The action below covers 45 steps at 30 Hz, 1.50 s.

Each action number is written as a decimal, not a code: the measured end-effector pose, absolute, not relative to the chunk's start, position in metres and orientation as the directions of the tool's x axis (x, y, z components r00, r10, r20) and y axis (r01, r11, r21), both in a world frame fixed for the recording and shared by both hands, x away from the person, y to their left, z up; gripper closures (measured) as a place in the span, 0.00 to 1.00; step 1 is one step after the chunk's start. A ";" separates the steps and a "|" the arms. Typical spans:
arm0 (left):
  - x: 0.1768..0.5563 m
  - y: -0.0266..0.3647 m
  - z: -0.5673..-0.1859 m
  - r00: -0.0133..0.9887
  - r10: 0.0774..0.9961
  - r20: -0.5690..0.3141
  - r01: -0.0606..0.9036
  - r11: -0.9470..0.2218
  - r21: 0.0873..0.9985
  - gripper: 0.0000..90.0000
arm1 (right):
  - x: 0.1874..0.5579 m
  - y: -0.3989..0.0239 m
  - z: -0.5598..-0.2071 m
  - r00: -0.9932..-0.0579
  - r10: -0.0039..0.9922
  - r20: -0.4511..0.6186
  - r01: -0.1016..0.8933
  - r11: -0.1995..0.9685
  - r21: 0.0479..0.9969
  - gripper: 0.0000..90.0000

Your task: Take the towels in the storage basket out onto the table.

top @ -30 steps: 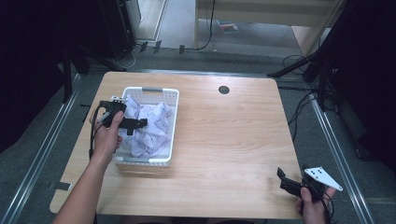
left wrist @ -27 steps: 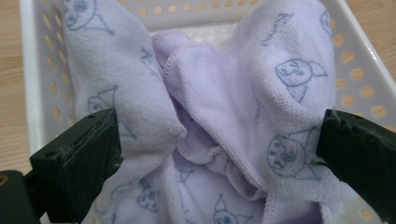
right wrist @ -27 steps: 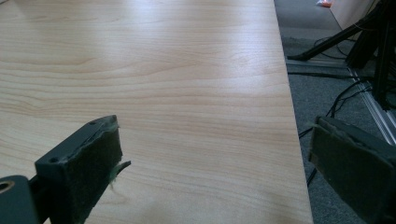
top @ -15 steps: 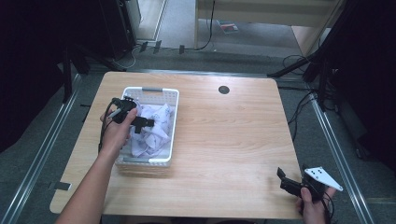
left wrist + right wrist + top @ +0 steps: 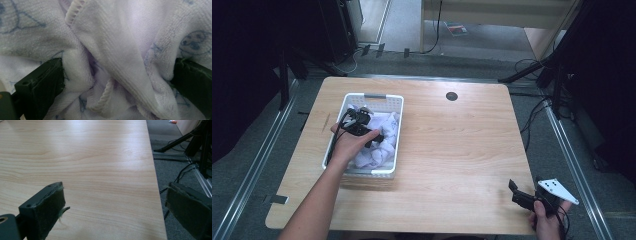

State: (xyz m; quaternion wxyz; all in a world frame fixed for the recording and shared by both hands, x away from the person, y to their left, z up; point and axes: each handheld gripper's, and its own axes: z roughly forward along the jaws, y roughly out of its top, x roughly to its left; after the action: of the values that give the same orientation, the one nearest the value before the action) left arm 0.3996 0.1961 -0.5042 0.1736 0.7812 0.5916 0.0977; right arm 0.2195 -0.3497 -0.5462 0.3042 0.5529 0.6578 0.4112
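Your left hand-held gripper (image 5: 371,133) sits wide open, pressed into the white towel (image 5: 117,57) inside the basket (image 5: 382,98); your right hand-held gripper (image 5: 517,192) gapes empty over the table (image 5: 82,157).

A light wooden table (image 5: 452,150) with rounded corners carries a small dark round hole (image 5: 451,96) near its far edge; grey floor (image 5: 402,30) lies around it; black cables (image 5: 532,120) trail off the right side; metal rails (image 5: 257,160) run along both sides; pale wooden furniture (image 5: 492,12) stands beyond.
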 end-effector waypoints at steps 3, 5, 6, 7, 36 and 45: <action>0.399 0.196 -0.504 0.278 0.959 -0.056 0.892 -0.236 0.386 0.00 | 0.220 -0.350 -0.546 -0.203 0.978 0.052 0.478 0.052 0.877 0.03; 0.400 0.197 -0.505 0.284 0.956 -0.066 0.891 -0.238 0.387 0.00 | 0.220 -0.349 -0.546 -0.202 0.978 0.054 0.480 0.051 0.876 0.03; 0.400 0.197 -0.505 0.286 0.956 -0.067 0.891 -0.239 0.386 0.00 | 0.220 -0.349 -0.546 -0.202 0.978 0.053 0.481 0.052 0.875 0.03; 0.400 0.197 -0.506 0.295 0.953 -0.070 0.890 -0.247 0.384 0.00 | 0.220 -0.349 -0.546 -0.202 0.978 0.053 0.482 0.052 0.875 0.03; 0.390 0.192 -0.501 0.370 0.929 -0.017 0.839 -0.327 0.435 0.82 | 0.221 -0.349 -0.546 -0.207 0.977 0.058 0.493 0.053 0.868 0.05; 0.384 0.201 -0.472 0.369 0.923 -0.108 0.813 -0.264 0.520 0.85 | 0.221 -0.350 -0.546 -0.206 0.977 0.063 0.495 0.048 0.868 0.05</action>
State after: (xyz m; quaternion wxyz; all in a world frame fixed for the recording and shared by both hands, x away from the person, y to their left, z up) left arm 0.3842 0.2013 -0.4723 0.2538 0.7876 0.5509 0.1088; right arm 0.2213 -0.3503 -0.5462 0.2955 0.5565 0.6609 0.4077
